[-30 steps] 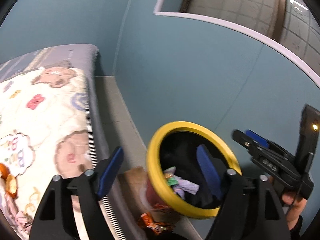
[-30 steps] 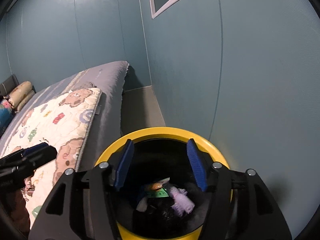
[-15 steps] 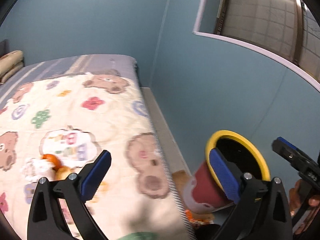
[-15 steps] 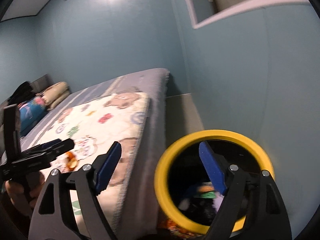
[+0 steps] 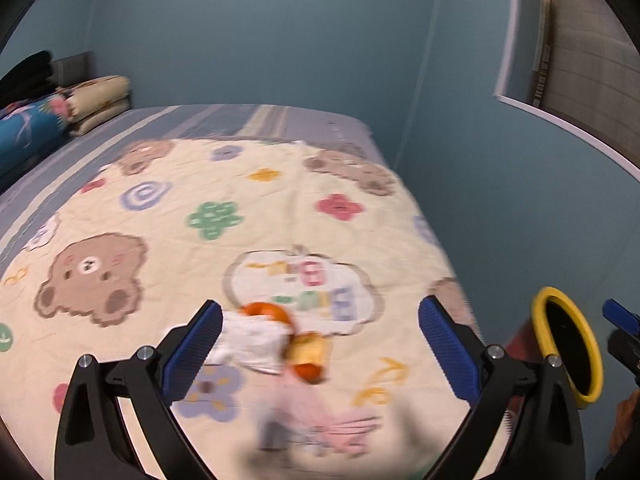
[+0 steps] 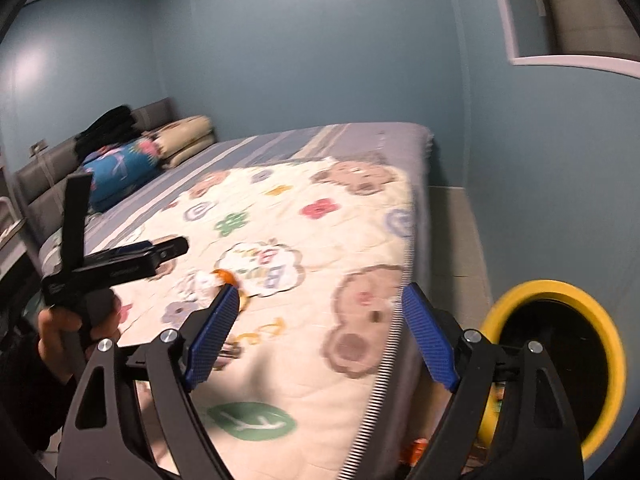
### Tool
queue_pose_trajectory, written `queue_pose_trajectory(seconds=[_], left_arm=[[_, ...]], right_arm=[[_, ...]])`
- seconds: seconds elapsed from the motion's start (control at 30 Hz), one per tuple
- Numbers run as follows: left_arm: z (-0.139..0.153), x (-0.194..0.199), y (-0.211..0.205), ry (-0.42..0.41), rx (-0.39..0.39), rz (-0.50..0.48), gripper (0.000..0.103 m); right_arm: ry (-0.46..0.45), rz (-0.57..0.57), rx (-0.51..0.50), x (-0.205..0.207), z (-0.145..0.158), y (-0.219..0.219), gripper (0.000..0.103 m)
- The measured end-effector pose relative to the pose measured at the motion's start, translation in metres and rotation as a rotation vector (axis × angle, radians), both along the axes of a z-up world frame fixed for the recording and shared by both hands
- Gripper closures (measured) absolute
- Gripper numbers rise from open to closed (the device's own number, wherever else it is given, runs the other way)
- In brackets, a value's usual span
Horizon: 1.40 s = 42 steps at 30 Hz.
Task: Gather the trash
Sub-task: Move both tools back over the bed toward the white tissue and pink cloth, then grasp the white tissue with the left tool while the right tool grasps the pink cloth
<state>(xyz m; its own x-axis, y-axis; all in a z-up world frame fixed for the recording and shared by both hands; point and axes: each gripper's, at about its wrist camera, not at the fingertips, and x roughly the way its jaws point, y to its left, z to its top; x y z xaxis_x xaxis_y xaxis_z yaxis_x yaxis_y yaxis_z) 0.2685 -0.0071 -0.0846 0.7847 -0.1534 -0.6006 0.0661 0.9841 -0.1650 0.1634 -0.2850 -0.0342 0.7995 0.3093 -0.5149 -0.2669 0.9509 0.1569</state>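
Bed quilt (image 5: 280, 216): crumpled wrappers (image 5: 276, 340) (blurred), unheld.

A bed (image 6: 416, 148) fills most of the room, reaching to the far blue wall, covered by a grey-and-blue striped sheet. Spread across its near half lies a cream quilt (image 5: 280, 208) printed with brown bears, flowers and a cloud with letters. On the quilt, near its front edge, sits a small cluster of trash (image 5: 276, 340): crumpled white paper with orange peel pieces touching it, and a blurred pink wrapper (image 5: 320, 420) just nearer. At the far left end of the bed rest a blue floral pillow (image 6: 116, 172), folded cream bedding (image 6: 184, 140) beside it, and a dark bundle (image 6: 106, 128) behind.
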Motion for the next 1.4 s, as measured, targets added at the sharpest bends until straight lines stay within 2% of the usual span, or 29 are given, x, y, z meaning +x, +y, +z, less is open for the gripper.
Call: queue_pose_trajectory(seconds=[0.23, 0.47, 0.73, 1.1, 1.17, 1.3, 1.4], left_arm=[[-0.032, 0.011, 0.06, 0.057, -0.005, 0.08, 0.008], [-0.064, 0.02, 0.097, 0.114, -0.02, 0.108, 0.008], [-0.089, 0.034, 0.104, 0.153, -0.033, 0.072, 0.008], [-0.103, 0.057, 0.095, 0.164, -0.042, 0.019, 0.009], [-0.106, 0.062, 0.09, 0.166, -0.048, 0.002, 0.011], [-0.116, 0.068, 0.08, 0.185, -0.044, -0.041, 0.026], [-0.126, 0.071, 0.081, 0.209, -0.07, -0.059, 0.036]], right_arm=[[0.08, 0.107, -0.006, 0.027, -0.027, 0.056, 0.023], [0.167, 0.189, -0.045, 0.052, -0.065, 0.099, 0.023], [0.244, 0.253, -0.089, 0.073, -0.102, 0.129, 0.023], [0.317, 0.322, -0.117, 0.093, -0.135, 0.16, 0.023], [0.33, 0.338, -0.117, 0.095, -0.14, 0.166, 0.023], [0.329, 0.36, -0.162, 0.095, -0.149, 0.178, 0.024], [0.355, 0.373, -0.163, 0.099, -0.157, 0.181, 0.028]])
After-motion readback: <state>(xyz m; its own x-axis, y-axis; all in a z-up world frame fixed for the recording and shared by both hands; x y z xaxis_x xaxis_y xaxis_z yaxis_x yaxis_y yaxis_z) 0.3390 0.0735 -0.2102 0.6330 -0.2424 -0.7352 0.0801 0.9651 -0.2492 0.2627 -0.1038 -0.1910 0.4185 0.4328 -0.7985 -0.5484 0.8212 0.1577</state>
